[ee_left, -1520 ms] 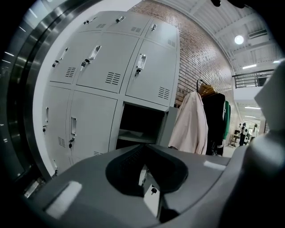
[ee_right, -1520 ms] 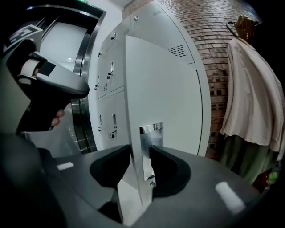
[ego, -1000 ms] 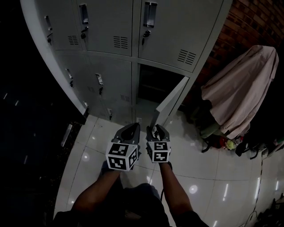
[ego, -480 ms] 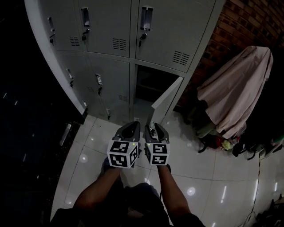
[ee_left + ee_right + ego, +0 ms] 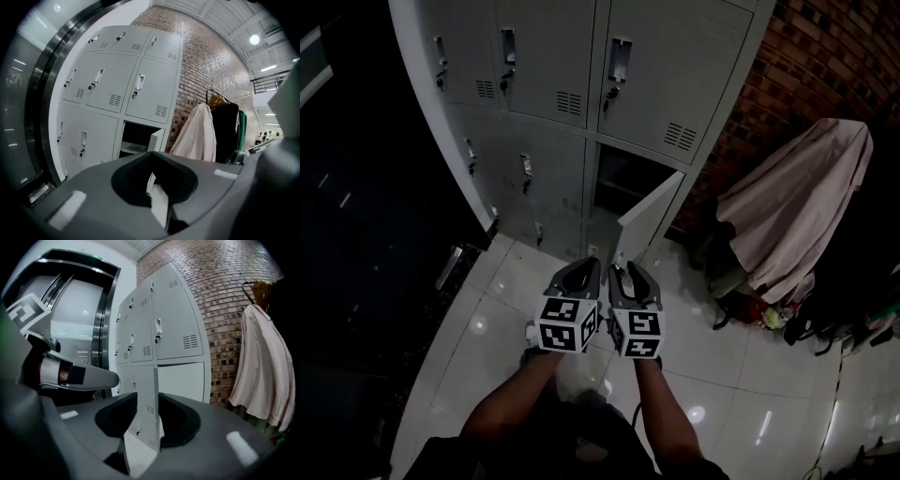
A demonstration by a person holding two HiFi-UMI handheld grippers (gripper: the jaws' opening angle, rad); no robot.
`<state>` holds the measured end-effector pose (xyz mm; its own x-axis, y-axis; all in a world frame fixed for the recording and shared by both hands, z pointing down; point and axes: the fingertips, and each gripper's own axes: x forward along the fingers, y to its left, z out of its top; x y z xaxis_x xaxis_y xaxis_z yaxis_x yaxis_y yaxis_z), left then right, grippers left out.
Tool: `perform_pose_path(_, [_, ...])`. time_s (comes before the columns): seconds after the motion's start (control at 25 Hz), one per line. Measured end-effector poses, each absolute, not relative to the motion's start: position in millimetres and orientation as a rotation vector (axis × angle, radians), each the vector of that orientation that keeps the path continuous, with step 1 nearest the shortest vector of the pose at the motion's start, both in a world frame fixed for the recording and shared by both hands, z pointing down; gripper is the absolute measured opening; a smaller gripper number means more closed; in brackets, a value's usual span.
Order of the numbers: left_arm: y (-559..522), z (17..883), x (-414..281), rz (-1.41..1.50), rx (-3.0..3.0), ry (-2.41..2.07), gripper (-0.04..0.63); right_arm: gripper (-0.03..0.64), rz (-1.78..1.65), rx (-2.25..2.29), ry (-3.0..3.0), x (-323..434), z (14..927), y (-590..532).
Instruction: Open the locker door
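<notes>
One locker door (image 5: 645, 221) ajar, compartment (image 5: 622, 180) dark

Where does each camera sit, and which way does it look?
Head view: on the head, steeply down at lockers, floor; forearms, left tool, right tool show.
Left gripper view: on left tool, toward lockers; shut jaws show.
Right gripper view: on right tool, toward open door; its edge between closing jaws.
All share the open door.

One left gripper (image 5: 584, 270) and one right gripper (image 5: 629, 274), its empty jaws closing, one locker bank (image 5: 546, 56) ahead of both, one open door (image 5: 643, 221) just beyond the right gripper, one coat (image 5: 797, 197) farther right.
</notes>
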<state>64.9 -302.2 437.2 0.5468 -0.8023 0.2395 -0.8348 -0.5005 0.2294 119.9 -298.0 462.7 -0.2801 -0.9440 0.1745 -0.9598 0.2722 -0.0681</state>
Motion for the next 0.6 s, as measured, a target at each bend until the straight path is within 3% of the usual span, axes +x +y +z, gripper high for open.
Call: perform_pose_path(0.6, [-248.8, 381.6, 16.1, 0.087, 2.537, -1.413, 0.005, 0.059, 0.117, 1.819, -2.518, 59.0, 375.2, -244.9])
